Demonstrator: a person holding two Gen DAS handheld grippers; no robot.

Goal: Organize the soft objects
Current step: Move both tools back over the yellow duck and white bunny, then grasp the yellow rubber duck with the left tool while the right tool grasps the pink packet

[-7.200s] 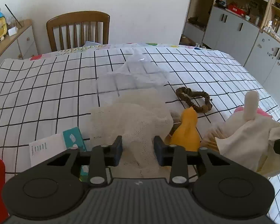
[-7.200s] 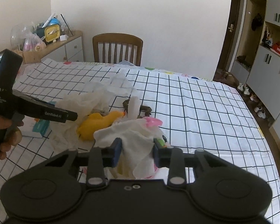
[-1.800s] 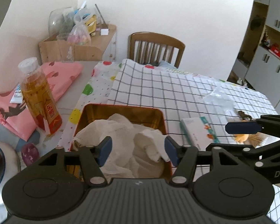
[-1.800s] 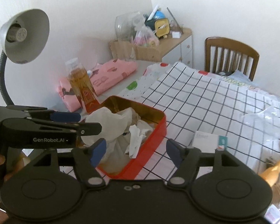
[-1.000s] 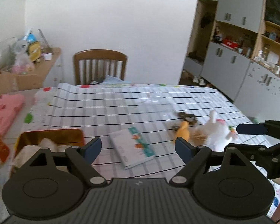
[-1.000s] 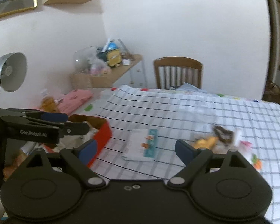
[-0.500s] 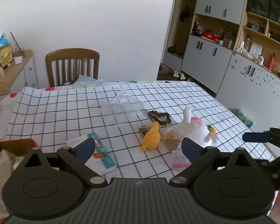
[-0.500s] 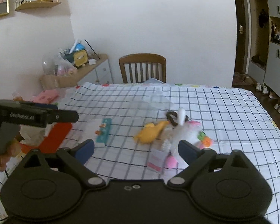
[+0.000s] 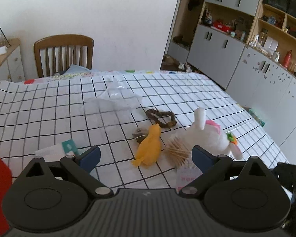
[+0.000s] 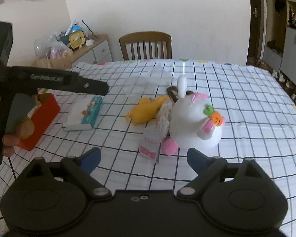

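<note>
A yellow plush duck (image 9: 148, 148) (image 10: 146, 109) lies on the checked tablecloth beside a white plush rabbit (image 9: 208, 137) (image 10: 195, 116) with pink ears and a carrot patch. A bundle of thin sticks (image 9: 177, 150) rests between them. My left gripper (image 9: 146, 157) hangs open above the near side of the duck, nothing between its fingers. My right gripper (image 10: 143, 161) is open too, short of the rabbit, with a pink-and-white tag (image 10: 150, 142) just ahead of it. The red box (image 10: 40, 118) stands at the left.
A tissue pack (image 10: 84, 113) (image 9: 67, 148) lies left of the toys. A brown bead loop (image 9: 161, 117) and a clear plastic bag (image 9: 112, 102) lie behind them. A wooden chair (image 9: 64, 53) stands at the far table edge. Cabinets line the right wall.
Both grippers have swung from the red box toward the toys and sunk closer to the table. The duck and rabbit now look larger and nearer.
</note>
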